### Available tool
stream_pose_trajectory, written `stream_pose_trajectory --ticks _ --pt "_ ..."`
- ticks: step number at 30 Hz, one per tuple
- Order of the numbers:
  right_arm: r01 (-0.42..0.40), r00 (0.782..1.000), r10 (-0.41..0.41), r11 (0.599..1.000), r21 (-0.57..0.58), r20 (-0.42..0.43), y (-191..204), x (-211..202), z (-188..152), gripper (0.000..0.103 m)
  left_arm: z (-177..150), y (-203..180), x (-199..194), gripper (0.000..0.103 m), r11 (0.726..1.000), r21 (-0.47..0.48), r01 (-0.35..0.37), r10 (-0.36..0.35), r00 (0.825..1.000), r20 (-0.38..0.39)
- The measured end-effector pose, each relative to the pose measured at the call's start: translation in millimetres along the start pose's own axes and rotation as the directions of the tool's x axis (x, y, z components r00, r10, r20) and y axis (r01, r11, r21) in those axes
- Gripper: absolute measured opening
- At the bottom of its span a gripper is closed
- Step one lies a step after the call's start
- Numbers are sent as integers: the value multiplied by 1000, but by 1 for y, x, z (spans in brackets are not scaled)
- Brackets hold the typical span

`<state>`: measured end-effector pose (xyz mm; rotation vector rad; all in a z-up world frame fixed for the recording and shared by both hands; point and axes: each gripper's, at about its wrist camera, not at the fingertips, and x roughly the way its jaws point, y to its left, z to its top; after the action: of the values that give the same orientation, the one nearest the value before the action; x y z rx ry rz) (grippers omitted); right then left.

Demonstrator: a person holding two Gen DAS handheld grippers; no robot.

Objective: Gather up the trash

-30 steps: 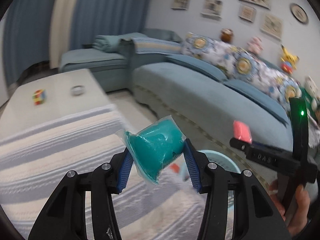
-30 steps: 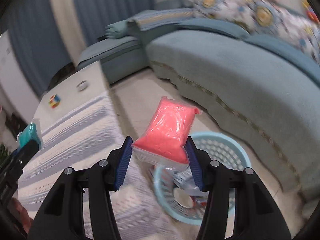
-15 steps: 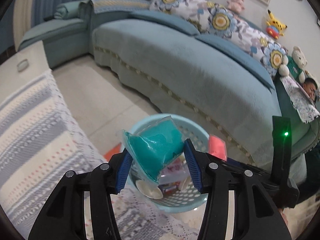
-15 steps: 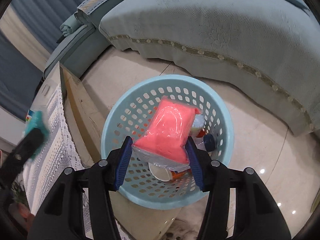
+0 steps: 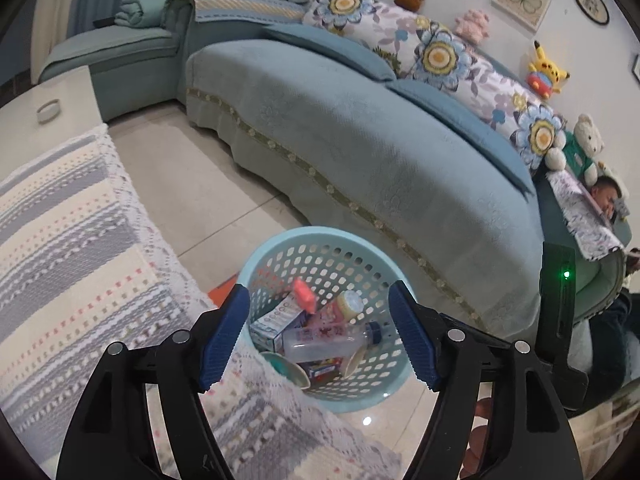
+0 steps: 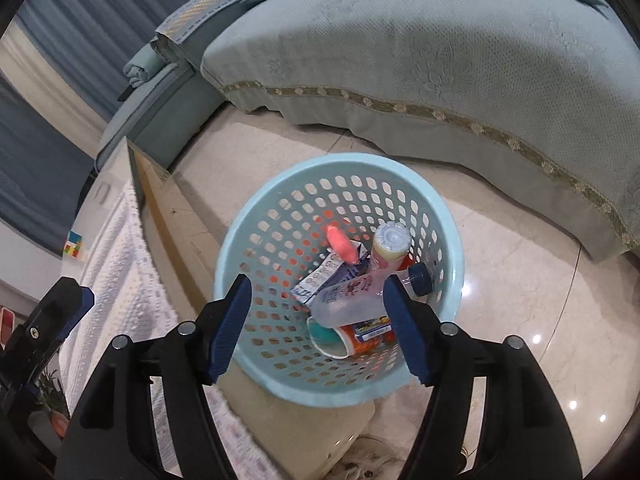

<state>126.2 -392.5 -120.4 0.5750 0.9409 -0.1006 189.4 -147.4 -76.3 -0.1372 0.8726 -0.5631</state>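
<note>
A light blue perforated basket (image 5: pixel 276 248) (image 6: pixel 256 220) stands on the floor beside the table. Inside lie a pink packet (image 5: pixel 304 294) (image 6: pixel 341 243), a clear bottle with a blue cap (image 5: pixel 324 340) (image 6: pixel 352 300), a carton (image 5: pixel 276 316) (image 6: pixel 320 276), a capped tube (image 6: pixel 390 248) and a cup with something teal in it (image 6: pixel 328 336). My left gripper (image 5: pixel 318 336) is open and empty above the basket's near side. My right gripper (image 6: pixel 316 324) is open and empty right above the basket.
A teal sofa (image 5: pixel 360 128) (image 6: pixel 440 40) with flowered cushions and plush toys curves behind the basket. A table with a striped lace-edged cloth (image 5: pixel 68 256) (image 6: pixel 120 280) is at the left; a colour cube (image 6: pixel 74 244) lies on it. Pale tiled floor (image 6: pixel 520 280) surrounds the basket.
Both grippers have opened. The teal packet has left the left gripper and the pink packet has left the right; the pink one now lies in the basket.
</note>
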Motion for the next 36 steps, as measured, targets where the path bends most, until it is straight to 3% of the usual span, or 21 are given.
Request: stream_pose_trajectory --ticks 7,10,13,15,17,18,20,21,23,24,29,30,33,36 --pt "16 992 -3 994 -108 122 48 -71 -19 66 -12 -7 -94 76 999 -42 -32 38 987 157" --pt "47 980 -14 986 -161 197 73 -104 -37 67 -29 -11 -142 79 989 -73 -132 146 955 258" --pt "96 952 -36 978 -186 304 92 -134 -60 67 -48 -12 -180 79 957 -128 -259 288 898 334" --pt "122 919 -44 977 -176 392 102 -155 -76 67 -65 -11 -206 79 924 -170 -342 381 842 380" --pt "180 856 -74 970 -161 511 112 -176 -97 70 -78 -12 -220 80 904 -194 -380 427 807 408" --pt "192 837 -75 968 -163 542 115 -182 -104 71 -86 -13 -228 81 893 -206 -401 450 785 425" --pt "175 796 -19 964 -201 605 122 -197 -124 72 -104 -16 -239 84 867 -231 -442 498 736 458" --pt "171 758 16 960 -222 652 123 -205 -138 77 -111 -19 -244 84 858 -238 -456 512 717 473" --pt "185 717 33 954 -235 697 124 -211 -155 83 -127 -25 -251 90 829 -251 -499 551 658 512" --pt "188 710 39 952 -242 703 125 -211 -162 83 -134 -28 -251 92 814 -256 -521 571 634 522" --pt "244 741 18 924 -293 671 130 -194 -170 83 -146 -33 -242 94 806 -213 -553 572 631 525" --pt "239 768 8 924 -299 640 128 -185 -168 83 -146 -33 -239 94 802 -192 -565 572 636 518" --pt "249 815 -28 919 -307 578 129 -171 -161 83 -146 -30 -235 95 795 -155 -586 573 642 510" --pt "244 843 -47 922 -302 536 127 -158 -158 83 -143 -30 -228 95 794 -136 -592 573 656 492"
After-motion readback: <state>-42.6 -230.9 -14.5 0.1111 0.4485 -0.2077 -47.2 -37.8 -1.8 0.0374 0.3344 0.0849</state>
